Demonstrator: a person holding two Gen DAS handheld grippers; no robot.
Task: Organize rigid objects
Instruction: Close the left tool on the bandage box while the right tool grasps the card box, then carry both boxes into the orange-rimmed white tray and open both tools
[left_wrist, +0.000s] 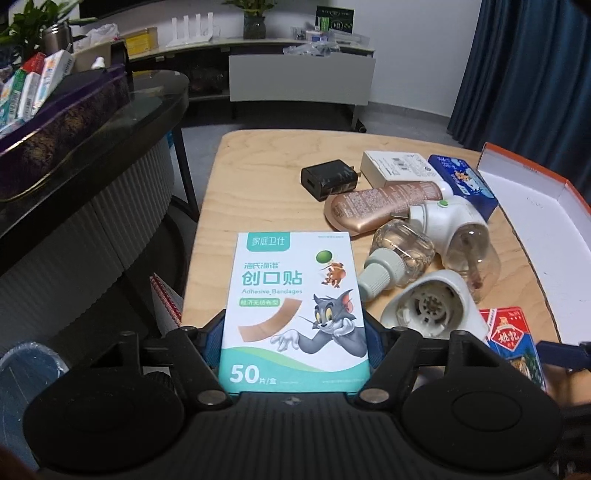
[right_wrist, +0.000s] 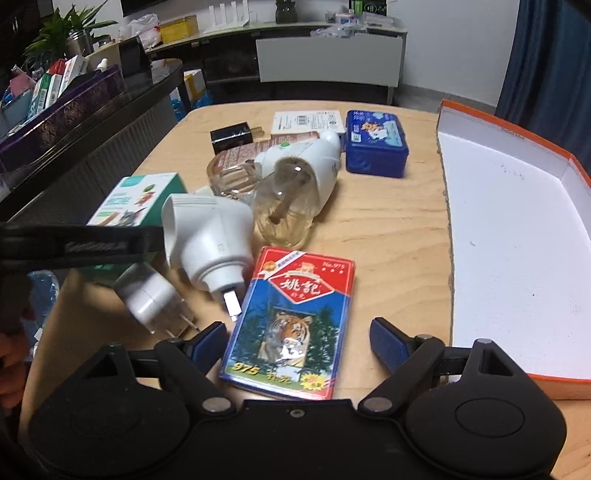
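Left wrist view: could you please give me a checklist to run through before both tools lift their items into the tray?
1. Left tool pads against both sides of the bandage box: ok.
2. Right tool astride the card pack: ok.
3. Right tool pads pressing the card pack: not ok, a gap shows.
4. White plug unit clear of the card pack: cannot tell.
5. Orange-rimmed tray has bare room: ok.

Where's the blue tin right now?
In the right wrist view the blue tin sits at the far side of the wooden table, between the white mosquito repeller and the open orange-edged box.
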